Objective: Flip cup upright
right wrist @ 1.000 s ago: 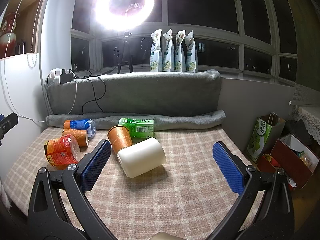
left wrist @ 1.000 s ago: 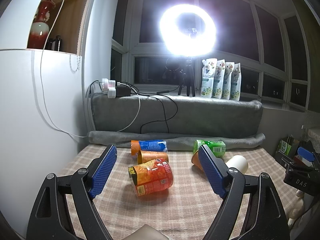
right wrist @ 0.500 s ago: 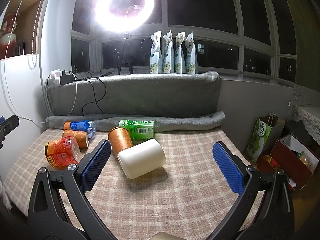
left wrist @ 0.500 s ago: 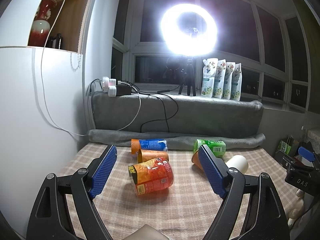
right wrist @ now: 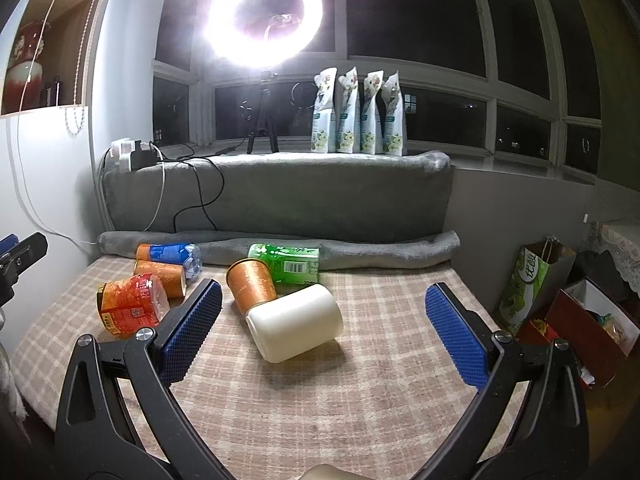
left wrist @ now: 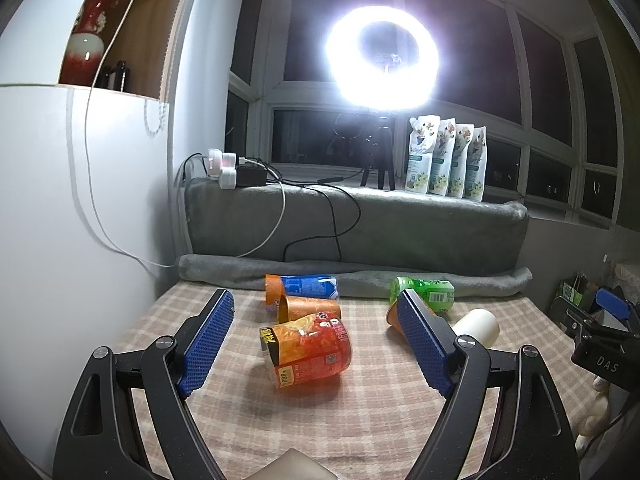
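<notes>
Left claw (left wrist: 316,340) wide apart, grasping nothing, above checked worktop (left wrist: 360,420). Red cup (left wrist: 306,350) on its side between blue pads, not touched. Right claw (right wrist: 322,334) wide apart too, nothing in it. White cup (right wrist: 294,328) on its side between its pads, not touched. Orange cup (right wrist: 251,286) lies at 11 o'clock of white cup, touching it. Green bottle (right wrist: 290,262) lies behind.

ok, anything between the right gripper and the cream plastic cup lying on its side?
Nothing visible. The right gripper is open with the cream plastic cup directly ahead between its fingers. The orange paper cup touches its far side, beyond it, not in the approach path.
</notes>
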`<state>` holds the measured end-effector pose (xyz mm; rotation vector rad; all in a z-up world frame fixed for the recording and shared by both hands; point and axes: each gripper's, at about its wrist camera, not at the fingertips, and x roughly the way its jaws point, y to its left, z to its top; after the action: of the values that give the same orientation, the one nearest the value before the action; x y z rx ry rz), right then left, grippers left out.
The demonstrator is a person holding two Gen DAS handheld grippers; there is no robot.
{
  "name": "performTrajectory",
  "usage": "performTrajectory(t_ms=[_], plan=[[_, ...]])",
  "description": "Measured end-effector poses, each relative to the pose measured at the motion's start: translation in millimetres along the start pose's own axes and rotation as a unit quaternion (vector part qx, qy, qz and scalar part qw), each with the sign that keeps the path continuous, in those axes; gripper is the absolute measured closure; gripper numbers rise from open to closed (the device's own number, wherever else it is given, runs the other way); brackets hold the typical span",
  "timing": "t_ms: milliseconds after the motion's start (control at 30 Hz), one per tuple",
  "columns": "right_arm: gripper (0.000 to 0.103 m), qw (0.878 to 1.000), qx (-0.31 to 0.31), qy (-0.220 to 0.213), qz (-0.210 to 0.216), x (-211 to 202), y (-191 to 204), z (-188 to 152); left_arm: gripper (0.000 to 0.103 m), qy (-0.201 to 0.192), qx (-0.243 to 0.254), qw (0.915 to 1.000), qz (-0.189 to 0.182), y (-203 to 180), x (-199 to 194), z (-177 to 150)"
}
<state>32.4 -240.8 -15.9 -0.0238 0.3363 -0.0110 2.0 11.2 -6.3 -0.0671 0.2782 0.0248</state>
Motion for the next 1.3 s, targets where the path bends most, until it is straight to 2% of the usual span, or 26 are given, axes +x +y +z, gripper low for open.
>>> performTrajectory(t_ms=[267,433,600,700,900,1000,1033,1133,1233,1300], plan=[[0.000,0.998,-0.039,0.010,0.049,15.7,21.3,4.4,0.019,0.014,-0.006,0.9999,0.007,15.5,3.8,-4.8],[0.000,0.993,-0.084,0.010,0.087,26.6,42.7,8.5,0.019,0.026,-0.006,0.9995,0.018,25.1,4.7,-9.5],[0.000,0.979,-0.147,0.017,0.141,39.7,73.8,13.0,0.019,0.036,-0.009,0.9989,0.029,35.7,4.9,-15.0],[0.000,0.965,-0.196,0.020,0.175,48.0,93.0,12.5,0.019,0.043,-0.009,0.9984,0.035,40.8,4.8,-17.6],[0.000,0.923,-0.299,0.033,0.241,65.9,133.4,9.0,0.019,0.062,-0.009,0.9973,0.039,49.5,3.1,-27.2],[0.000,0.891,-0.354,0.042,0.282,72.9,152.8,6.8,0.019,0.071,-0.008,0.9966,0.041,52.9,0.2,-31.8],[0.000,0.876,-0.375,0.048,0.301,76.9,161.2,5.9,0.019,0.074,-0.009,0.9964,0.040,53.9,-0.5,-33.1],[0.000,0.841,-0.415,0.079,0.337,90.9,179.8,3.7,0.019,0.084,-0.012,0.9956,0.039,56.8,-2.3,-38.1],[0.000,0.809,-0.462,0.097,0.350,105.3,200.5,-3.6,0.019,0.097,-0.016,0.9943,0.042,61.7,-3.1,-45.0],[0.000,0.794,-0.486,0.099,0.351,114.7,212.7,-6.9,0.019,0.106,-0.018,0.9931,0.046,65.7,-2.4,-50.2]])
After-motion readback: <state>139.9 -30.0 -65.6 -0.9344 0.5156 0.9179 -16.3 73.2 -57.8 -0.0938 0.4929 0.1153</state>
